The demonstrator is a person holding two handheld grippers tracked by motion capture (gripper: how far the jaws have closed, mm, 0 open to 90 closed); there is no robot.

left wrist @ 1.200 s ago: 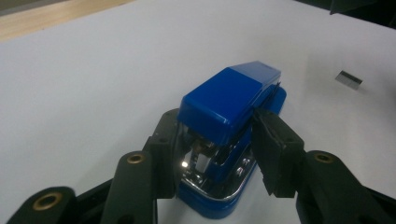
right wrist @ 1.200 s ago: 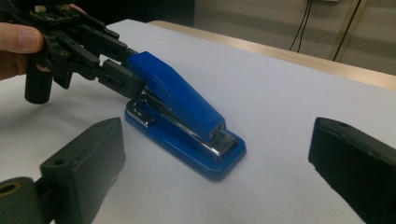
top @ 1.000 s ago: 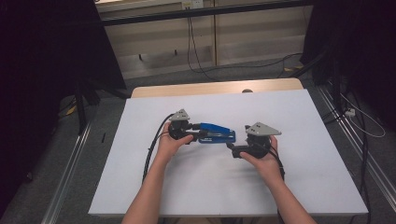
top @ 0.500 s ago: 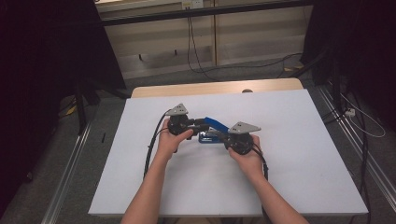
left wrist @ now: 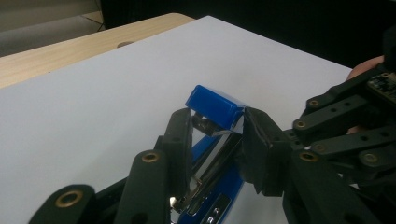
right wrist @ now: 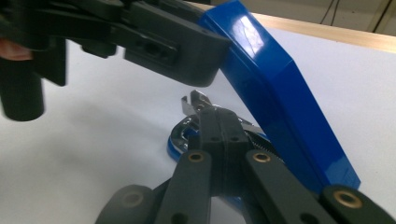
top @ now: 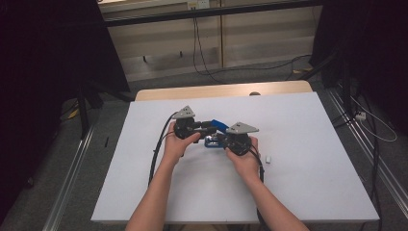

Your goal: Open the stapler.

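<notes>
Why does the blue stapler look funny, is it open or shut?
Open. The blue stapler's top is tilted up, held by the left gripper, leaving the metal staple channel showing.

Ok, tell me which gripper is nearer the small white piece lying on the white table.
Right. The right gripper is just left of the small white piece; the left gripper is farther left, clamped on the blue stapler lid.

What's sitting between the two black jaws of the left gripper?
In the left gripper view, the left gripper clamps the raised glossy blue plastic lid of a stapler, with its shiny metal staple rail beneath.
</notes>
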